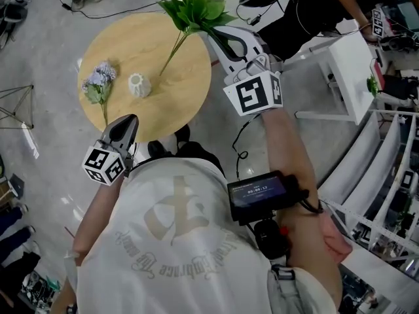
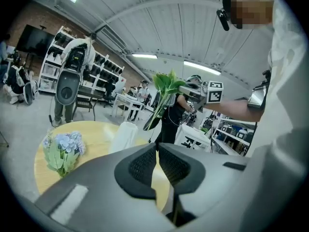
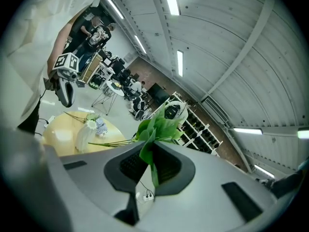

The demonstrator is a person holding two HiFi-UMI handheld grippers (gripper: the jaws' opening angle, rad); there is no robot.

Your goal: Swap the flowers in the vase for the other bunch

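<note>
A small white vase (image 1: 139,84) stands on the round wooden table (image 1: 190,90); seen from above, nothing is in it. A bunch of purple flowers (image 1: 98,84) lies on the table to its left. My right gripper (image 1: 220,35) is shut on the green leafy bunch (image 1: 195,10) and holds it above the table's far right edge, its stems slanting down toward the vase. The right gripper view shows green leaves (image 3: 153,129) pinched between the jaws. My left gripper (image 1: 124,131) hovers at the table's near edge, shut and empty, pointing at the vase (image 2: 123,137) and the purple flowers (image 2: 63,149).
A white table (image 1: 350,77) stands to the right, with people beyond it. Cables run over the floor behind the round table. Shelving racks (image 2: 53,66) line the room's far side. A tripod (image 1: 16,106) stands at the left.
</note>
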